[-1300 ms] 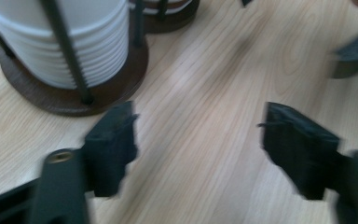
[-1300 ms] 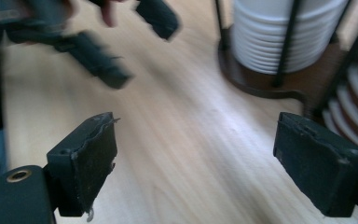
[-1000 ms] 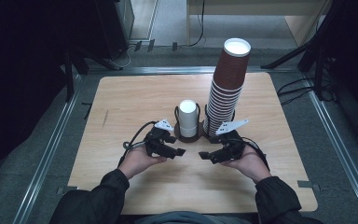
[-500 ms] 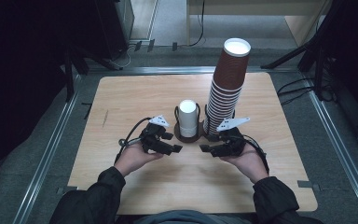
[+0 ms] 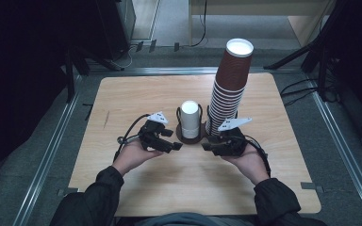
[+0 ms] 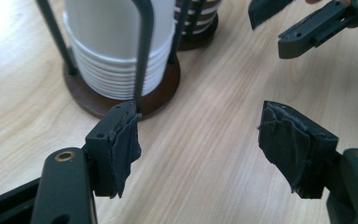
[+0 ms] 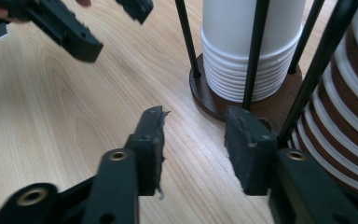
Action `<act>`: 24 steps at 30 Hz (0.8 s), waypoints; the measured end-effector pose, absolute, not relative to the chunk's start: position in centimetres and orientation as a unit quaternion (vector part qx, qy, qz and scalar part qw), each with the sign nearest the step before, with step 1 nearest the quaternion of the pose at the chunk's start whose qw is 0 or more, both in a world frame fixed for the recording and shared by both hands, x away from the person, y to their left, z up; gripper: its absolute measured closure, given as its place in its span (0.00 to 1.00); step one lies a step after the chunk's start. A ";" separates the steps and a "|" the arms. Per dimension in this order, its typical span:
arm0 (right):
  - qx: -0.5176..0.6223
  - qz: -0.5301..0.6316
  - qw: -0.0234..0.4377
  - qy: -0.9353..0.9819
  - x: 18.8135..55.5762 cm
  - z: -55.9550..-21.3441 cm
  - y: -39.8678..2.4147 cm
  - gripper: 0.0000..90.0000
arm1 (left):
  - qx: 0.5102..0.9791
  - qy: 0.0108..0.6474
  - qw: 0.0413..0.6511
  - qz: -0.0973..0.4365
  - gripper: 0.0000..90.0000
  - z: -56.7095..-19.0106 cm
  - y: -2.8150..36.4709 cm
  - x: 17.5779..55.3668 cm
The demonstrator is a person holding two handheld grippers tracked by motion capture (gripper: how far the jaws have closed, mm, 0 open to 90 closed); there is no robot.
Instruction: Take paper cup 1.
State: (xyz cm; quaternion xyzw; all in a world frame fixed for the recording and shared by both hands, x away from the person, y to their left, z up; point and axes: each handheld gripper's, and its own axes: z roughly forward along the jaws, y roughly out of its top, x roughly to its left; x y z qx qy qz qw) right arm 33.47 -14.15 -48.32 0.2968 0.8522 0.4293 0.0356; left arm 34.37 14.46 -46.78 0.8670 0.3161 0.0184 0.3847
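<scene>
Both forearms, in dark sleeves, come in from the bottom of the high view and angle toward each other. The left hand point(image 5: 134, 155) holds the left gripper point(image 5: 175, 146), which points to the right and a little forward. Its jaws have just been opening and now stand apart with nothing between the pads point(image 6: 123, 149). The right hand point(image 5: 250, 160) holds the right gripper point(image 5: 206, 147), aimed leftward at its partner, tips near but apart. Its jaws have just been closing, yet a gap remains between them, with nothing gripped.
</scene>
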 end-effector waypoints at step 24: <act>0.336 0.433 0.090 0.831 33.7 -50.1 -9.9 0.99 | 0.877 0.296 0.375 0.054 0.19 -42.3 14.4 38.3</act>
